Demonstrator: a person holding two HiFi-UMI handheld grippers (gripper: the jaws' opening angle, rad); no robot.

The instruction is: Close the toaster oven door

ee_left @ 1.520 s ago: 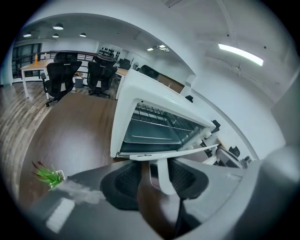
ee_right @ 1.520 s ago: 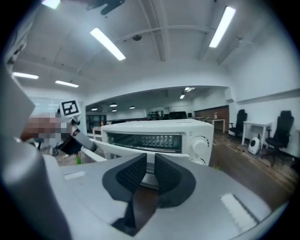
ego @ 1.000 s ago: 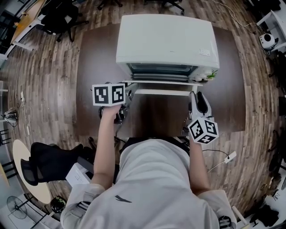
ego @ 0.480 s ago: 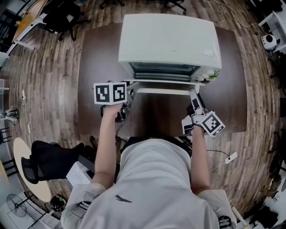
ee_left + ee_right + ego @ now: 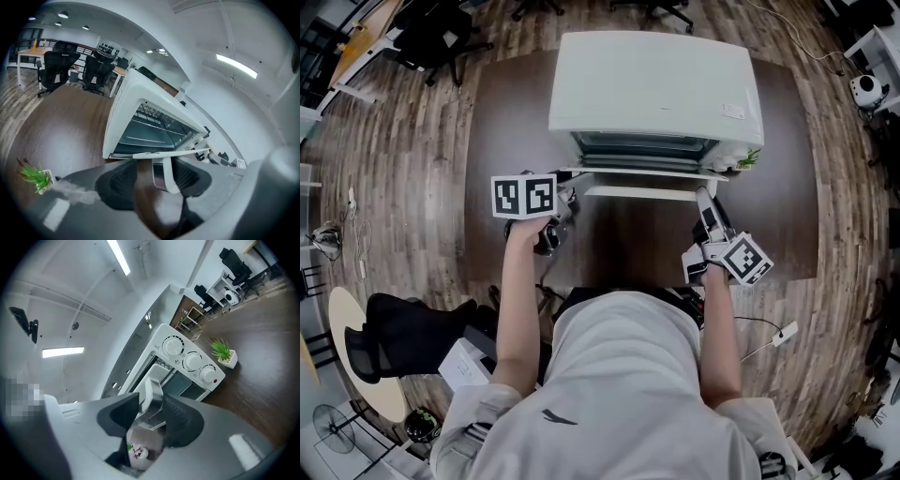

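The white toaster oven [image 5: 656, 84] stands on a dark brown table [image 5: 502, 122], its door [image 5: 642, 176] hanging open and level toward me. My left gripper [image 5: 565, 199] is at the left end of the door handle [image 5: 637, 193]. In the left gripper view its jaws are opening around the handle's white end [image 5: 165, 174], with a gap on the left side. My right gripper [image 5: 705, 202] is at the handle's right end. In the right gripper view the metal handle end [image 5: 152, 397] sits between wide-set jaws that do not clearly press on it.
A small potted plant [image 5: 743, 157] stands by the oven's right front corner, beside the three knobs [image 5: 192, 362]. Office chairs [image 5: 431, 37] and desks ring the table on the wood floor. A cable and power strip [image 5: 783, 330] lie at my right.
The right gripper has turned and shifted slightly right at the handle's end. The left gripper has eased a little left and back. The door has not moved.
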